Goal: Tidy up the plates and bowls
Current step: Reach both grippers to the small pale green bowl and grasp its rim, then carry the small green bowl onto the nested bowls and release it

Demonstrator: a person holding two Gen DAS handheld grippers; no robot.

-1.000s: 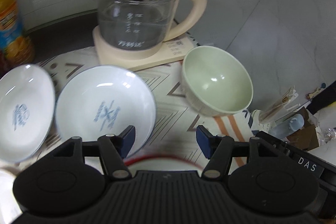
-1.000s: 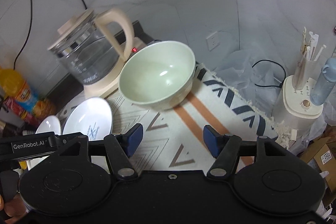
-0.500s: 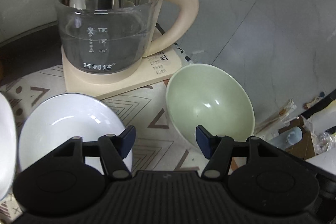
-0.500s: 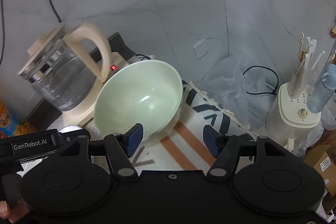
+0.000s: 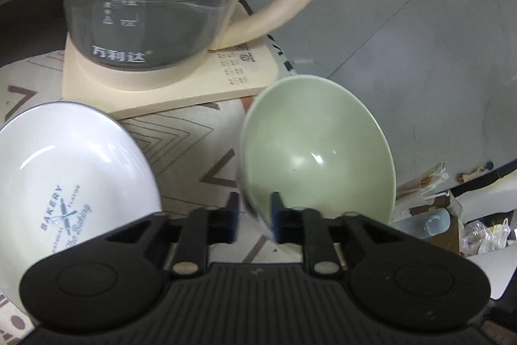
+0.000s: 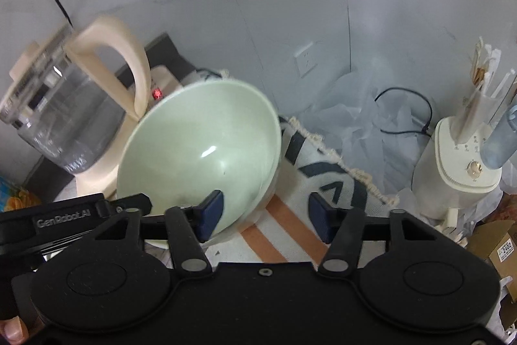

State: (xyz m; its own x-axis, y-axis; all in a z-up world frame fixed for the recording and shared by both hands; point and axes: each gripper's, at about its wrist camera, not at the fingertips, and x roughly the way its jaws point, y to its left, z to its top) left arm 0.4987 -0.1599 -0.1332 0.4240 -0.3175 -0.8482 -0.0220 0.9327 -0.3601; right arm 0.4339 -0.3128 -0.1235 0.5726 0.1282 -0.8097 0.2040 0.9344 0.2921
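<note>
The left gripper (image 5: 253, 220), black with dark blue pads, had just been closing and was clamped on the near rim of the pale green, smooth, glazed round bowl (image 5: 318, 151), one pad outside the wall and one inside. The right gripper (image 6: 265, 215) had just been closing too; its left pad sat inside the same bowl (image 6: 206, 147) at the rim, its right pad stood apart over the cloth, not pressing the wall.

The bowl rested on the cream woven tablecloth with brown and orange chevrons (image 5: 194, 134), towards its fringed right edge. Just left of it lay a shallow, glossy white plate with a thin blue rim and blue "BAKERY" print (image 5: 71, 170). Behind both stood the clear glass kettle with a cream plastic handle (image 5: 145, 5) on its flat, square cream base (image 5: 232, 70).

Only the left wrist view showed the plate. Only the right wrist view showed the cloth's fringe (image 6: 326, 147), crumpled translucent plastic sheeting (image 6: 365, 125), a wall socket (image 6: 305, 62), a rounded cream appliance (image 6: 452, 164) and a cardboard box (image 6: 497, 244).
</note>
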